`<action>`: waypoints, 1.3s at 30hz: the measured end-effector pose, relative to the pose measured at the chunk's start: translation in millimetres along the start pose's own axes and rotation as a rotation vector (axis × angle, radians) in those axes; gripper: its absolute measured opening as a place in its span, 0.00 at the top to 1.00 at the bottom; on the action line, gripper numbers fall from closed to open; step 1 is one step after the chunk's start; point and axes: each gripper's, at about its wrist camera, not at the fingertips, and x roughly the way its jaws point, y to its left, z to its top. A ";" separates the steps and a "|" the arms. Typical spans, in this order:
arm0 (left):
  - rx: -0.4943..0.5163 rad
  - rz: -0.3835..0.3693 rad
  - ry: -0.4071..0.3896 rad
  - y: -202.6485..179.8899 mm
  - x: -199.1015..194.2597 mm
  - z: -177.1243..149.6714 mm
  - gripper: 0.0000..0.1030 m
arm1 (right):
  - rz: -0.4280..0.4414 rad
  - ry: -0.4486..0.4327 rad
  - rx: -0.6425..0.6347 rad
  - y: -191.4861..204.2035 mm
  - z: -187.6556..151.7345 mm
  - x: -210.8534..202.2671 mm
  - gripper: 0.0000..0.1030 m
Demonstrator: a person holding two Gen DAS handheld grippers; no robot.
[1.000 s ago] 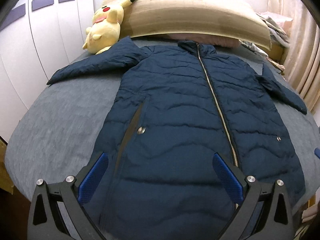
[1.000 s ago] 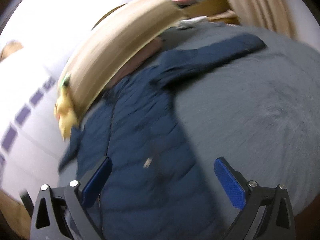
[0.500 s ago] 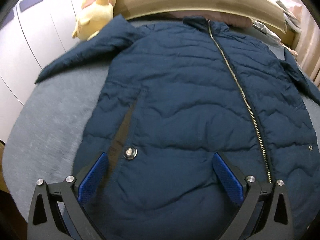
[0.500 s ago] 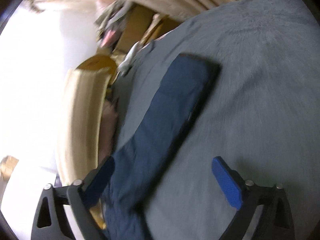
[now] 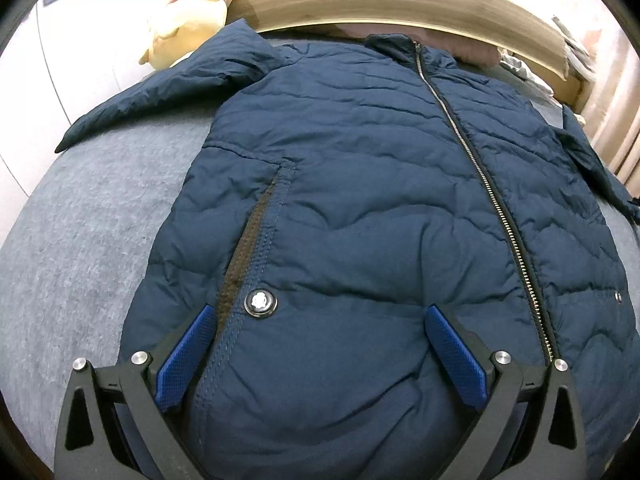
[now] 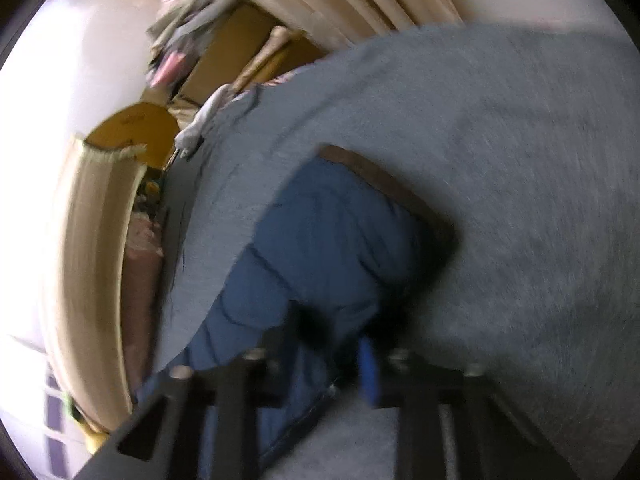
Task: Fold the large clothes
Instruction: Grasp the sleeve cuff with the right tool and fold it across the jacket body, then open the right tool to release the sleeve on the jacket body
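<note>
A navy blue quilted puffer jacket (image 5: 360,208) lies zipped and face up on the bed's grey fleecy cover (image 5: 72,248), filling the centre of the left wrist view, collar toward the top of the frame and both sleeves spread outward, so the folding looks barely begun: no panel of the body is turned over yet. The left gripper (image 5: 316,320) hovers low over the hem region at the lower centre, its blue-padded fingers (image 5: 452,352) wide apart with nothing between them, a silver snap button (image 5: 261,302) just beside the left one. In the blurred right wrist view the right gripper (image 6: 332,356) sits at the lower centre, its fingers close together and apparently pinching the jacket's right sleeve (image 6: 332,240) near the cuff; a sleeve fold inward seems to be the step in hand, with the other sleeve and the body folds left. A pale wooden curved headboard (image 5: 400,4) spans the top, a yellow plush toy (image 5: 188,12) sits upper left, and beige curtains (image 5: 616,112) hang at the right edge.
</note>
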 end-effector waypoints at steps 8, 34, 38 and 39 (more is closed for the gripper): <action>-0.103 0.011 -0.089 25.7 -23.4 5.2 0.00 | 0.107 -0.145 -0.465 164.9 -40.4 -69.2 0.90; -0.311 -0.045 -0.239 102.8 -79.2 22.7 0.00 | 0.009 0.230 -1.289 366.9 -402.6 6.9 0.00; -0.309 -0.084 -0.250 92.5 -83.8 28.6 0.00 | 0.074 0.190 -1.267 371.1 -387.5 -18.7 0.00; -0.306 -0.097 -0.250 90.2 -84.6 30.2 0.00 | 0.095 0.184 -1.232 371.5 -381.0 -24.4 0.00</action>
